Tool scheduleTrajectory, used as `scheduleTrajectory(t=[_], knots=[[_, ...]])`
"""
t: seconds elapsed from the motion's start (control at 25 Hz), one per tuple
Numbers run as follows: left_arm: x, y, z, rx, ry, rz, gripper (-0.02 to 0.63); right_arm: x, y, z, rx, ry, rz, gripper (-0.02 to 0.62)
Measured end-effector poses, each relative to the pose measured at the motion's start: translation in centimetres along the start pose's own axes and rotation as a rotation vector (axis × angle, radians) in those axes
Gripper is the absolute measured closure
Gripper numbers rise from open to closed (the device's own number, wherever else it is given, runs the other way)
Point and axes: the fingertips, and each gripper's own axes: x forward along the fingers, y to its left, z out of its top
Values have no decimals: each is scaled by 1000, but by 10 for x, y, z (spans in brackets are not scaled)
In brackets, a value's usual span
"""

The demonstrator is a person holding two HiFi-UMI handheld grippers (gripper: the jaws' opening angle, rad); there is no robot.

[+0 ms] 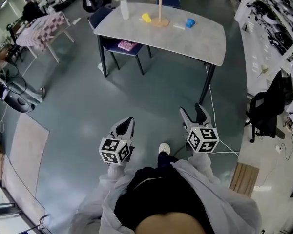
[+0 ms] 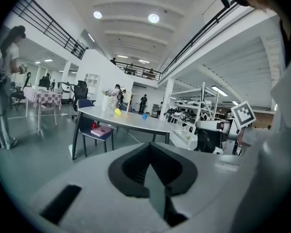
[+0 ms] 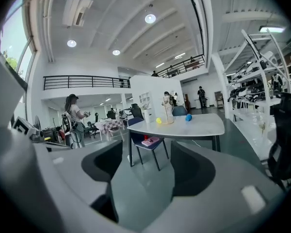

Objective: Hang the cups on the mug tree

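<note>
1. Left gripper (image 1: 124,126) first: I see its dark jaws pressed together with nothing between them, held low over the smooth grey-green floor (image 1: 151,96), well short of the table.
2. Far ahead stands a pale, stone-look table (image 1: 205,48) with rounded corners and thin dark legs. Every task item sits on it, well apart from both sets of jaws.
3. At its far left corner stands a white vase (image 1: 124,9) of flowers. A pink book (image 1: 127,46) lies on the dark blue chair (image 1: 112,45) tucked beneath.
4. A yellow cup (image 1: 146,17) sits just left of the mug tree (image 1: 159,11), a slim wooden post with short pegs on a round base. I cannot tell whether the cup touches that base.
5. A blue cup (image 1: 190,23), small and rounded, rests on the tabletop to the tree's right, apart from it.
6. Right gripper (image 1: 194,115): its jaws are spread wide and grip nothing. Only floor shows between them, and in the right gripper view the table lies straight beyond the gap.
</note>
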Motion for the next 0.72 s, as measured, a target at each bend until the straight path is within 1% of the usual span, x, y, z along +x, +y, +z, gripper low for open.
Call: scheduleTrajectory(t=[0.08, 0.2, 0.36, 0.52, 0.72], knots=[[23, 11, 12, -3, -3, 10, 604, 23, -11, 12, -16, -1, 7, 288], [56, 19, 26, 0, -1, 13, 604, 50, -29, 24, -52, 25, 11, 288], [96, 22, 42, -2, -20, 12, 603, 79, -57, 38, -56, 32, 15, 290], [123, 25, 45, -16, -31, 36, 603, 104, -78, 44, -56, 36, 28, 290], [132, 25, 35, -39, -7, 59, 603, 118, -90, 38, -45, 56, 38, 290]])
